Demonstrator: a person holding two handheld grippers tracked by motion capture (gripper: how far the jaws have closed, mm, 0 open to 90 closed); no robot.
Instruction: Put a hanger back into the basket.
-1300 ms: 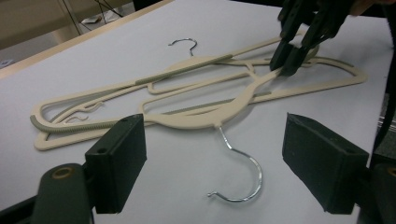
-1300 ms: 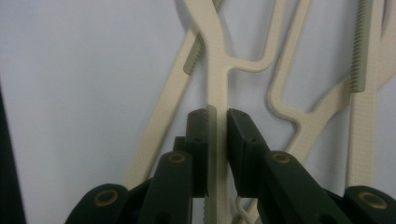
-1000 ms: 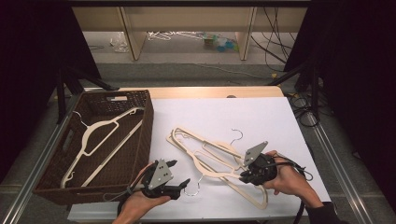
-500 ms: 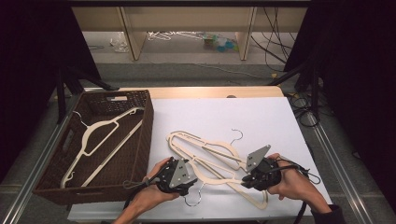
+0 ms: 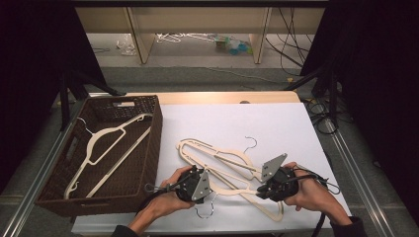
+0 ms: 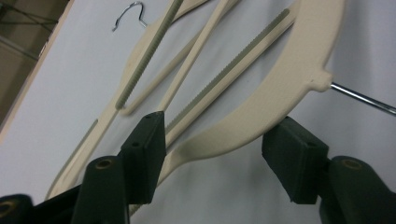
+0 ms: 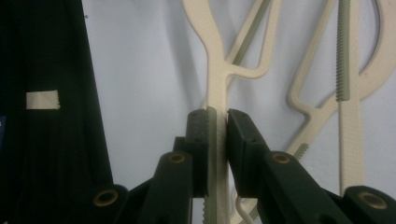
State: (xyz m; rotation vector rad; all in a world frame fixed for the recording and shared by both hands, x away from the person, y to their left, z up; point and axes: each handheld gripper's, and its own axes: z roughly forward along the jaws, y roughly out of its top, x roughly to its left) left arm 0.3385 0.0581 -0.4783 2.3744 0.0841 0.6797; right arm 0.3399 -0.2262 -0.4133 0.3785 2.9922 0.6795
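1. Lay on the white table sheet [image 5: 276, 123], just right of the wicker basket [image 5: 148, 148]: two cream hangers crossed over one another, the near hanger [image 5: 237, 190] uppermost toward the person, the far hanger [image 5: 217, 153] touching it and reaching back toward the basket's right wall.
2. Clamped tight on the near hanger's thin arm, right of the basket and near the sheet's front edge: the right gripper [image 7: 217, 116], both pads pressed flat against the plastic.
3. Straddled the near hanger's curved shoulder beside its metal hook [image 6: 362, 98], between the basket and the right gripper: the left gripper [image 6: 212, 140], jaws just then closing in, pads apart from the plastic and not yet gripping.
4. Rested inside the basket, tilted against its floor and wall: a third cream hanger [image 5: 106, 145].
5. Covered most of the tabletop from the basket rightward: the white sheet, smooth and faintly creased, with a strip of bare pale wood [image 5: 217, 97] showing behind it.
6. Stood beyond the table, farther off than the basket: a grey floor, pale shelf legs [image 5: 141, 34], loose hangers and clutter [image 5: 197, 38] on the ground, black curtains at both sides, and cables [image 5: 316, 106] trailing off the table's right.
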